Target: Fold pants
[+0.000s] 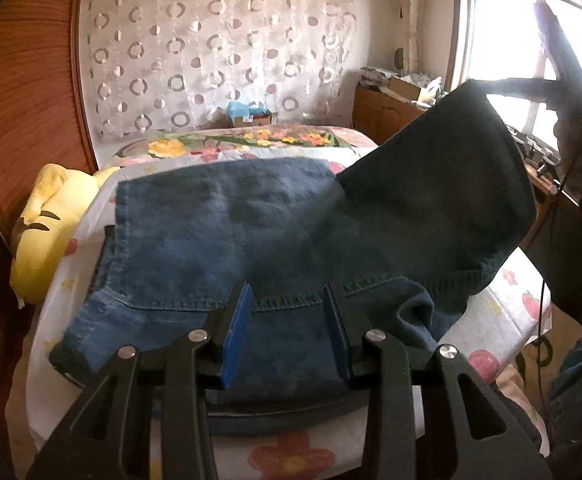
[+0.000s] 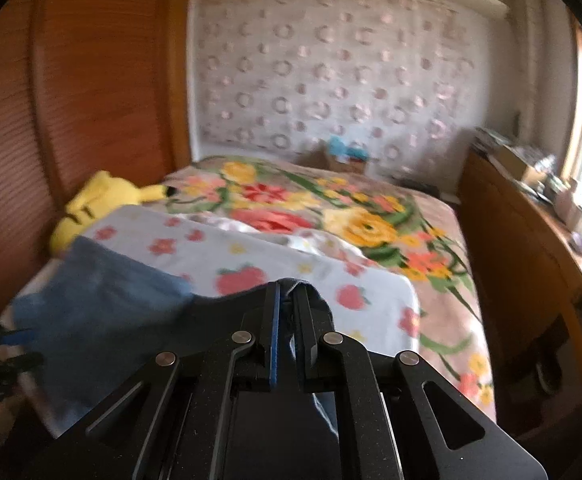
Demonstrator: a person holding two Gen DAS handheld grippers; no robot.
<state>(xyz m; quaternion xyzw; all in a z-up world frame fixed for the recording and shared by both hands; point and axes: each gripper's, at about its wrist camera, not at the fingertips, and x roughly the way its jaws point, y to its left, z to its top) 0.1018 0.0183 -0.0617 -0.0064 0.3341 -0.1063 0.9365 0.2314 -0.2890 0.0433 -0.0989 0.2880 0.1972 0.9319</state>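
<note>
Blue denim pants [image 1: 219,232] lie on a white floral sheet [image 1: 495,320] on the bed. My left gripper [image 1: 289,300] is open, its jaws wide apart just above the pants near a stitched seam, holding nothing. My right gripper [image 2: 287,292] is shut on a fold of the pants' dark fabric [image 2: 303,292] and holds it lifted; in the left wrist view this raised part [image 1: 451,184] hangs up at the right under the right gripper's dark body [image 1: 571,96]. The rest of the pants [image 2: 99,304] lies at lower left in the right wrist view.
A yellow plush toy [image 1: 47,232] lies at the bed's left edge against a wooden wall panel [image 1: 19,100]. A flowered blanket [image 2: 331,208] covers the far bed. A wooden dresser [image 2: 531,248] with clutter stands at the right below a window [image 1: 503,40].
</note>
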